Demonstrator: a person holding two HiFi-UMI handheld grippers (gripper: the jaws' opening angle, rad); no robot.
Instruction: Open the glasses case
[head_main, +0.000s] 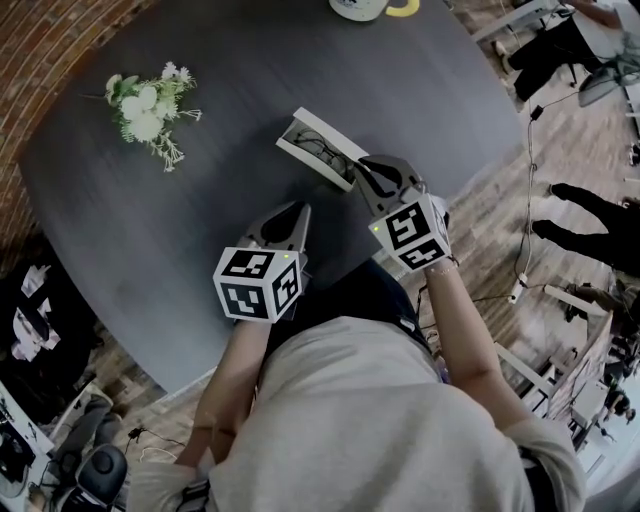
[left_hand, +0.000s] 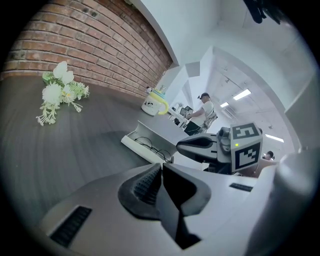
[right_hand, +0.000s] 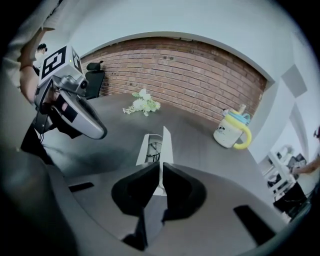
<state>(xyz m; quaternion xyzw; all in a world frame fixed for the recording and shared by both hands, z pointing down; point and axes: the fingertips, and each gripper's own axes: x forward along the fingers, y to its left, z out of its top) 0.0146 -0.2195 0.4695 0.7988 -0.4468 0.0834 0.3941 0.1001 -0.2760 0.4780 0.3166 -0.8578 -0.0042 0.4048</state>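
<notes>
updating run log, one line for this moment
glasses case: open, glasses inside | right gripper: shut on lid | left gripper: shut, empty

left claw (left_hand: 162, 165): closed, empty | glasses case (left_hand: 138, 150): open, glasses (left_hand: 152, 146) inside

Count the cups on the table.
1: the white cup with a yellow handle, at the far edge of the table, beyond the open glasses case. Others may sit out of view.
</notes>
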